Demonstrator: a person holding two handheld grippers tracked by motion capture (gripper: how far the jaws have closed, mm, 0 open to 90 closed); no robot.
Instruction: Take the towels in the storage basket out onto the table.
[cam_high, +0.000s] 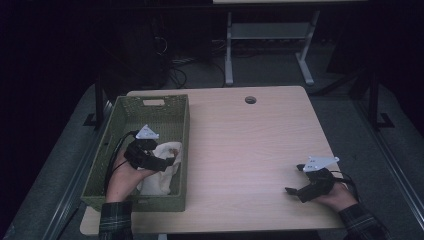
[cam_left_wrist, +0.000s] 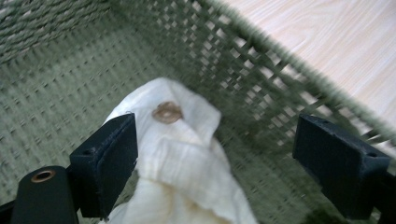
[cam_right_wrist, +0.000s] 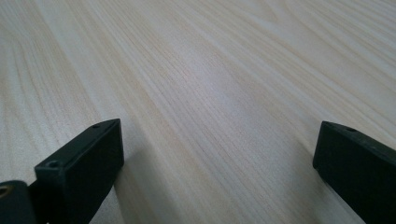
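Note:
A crumpled white cloth (cam_high: 162, 167) with a small brown stain (cam_left_wrist: 166, 112) lies in the near right corner of a green woven basket (cam_high: 107, 150). My left gripper (cam_high: 167, 160) hovers inside the basket just over the cloth (cam_left_wrist: 182, 158), jaws wide open; the cloth lies between them, against the left jaw. My right gripper (cam_high: 295, 186) rests low over the bare light wood table (cam_high: 250, 145) near its front right corner, also open, with nothing between its jaws (cam_right_wrist: 219, 158).
The basket's mesh wall (cam_left_wrist: 261, 88) rises close on the right of the left gripper. A round cable hole (cam_high: 250, 100) sits at the table's far edge. Beyond the table stand a white desk frame (cam_high: 270, 45) and cables on the floor.

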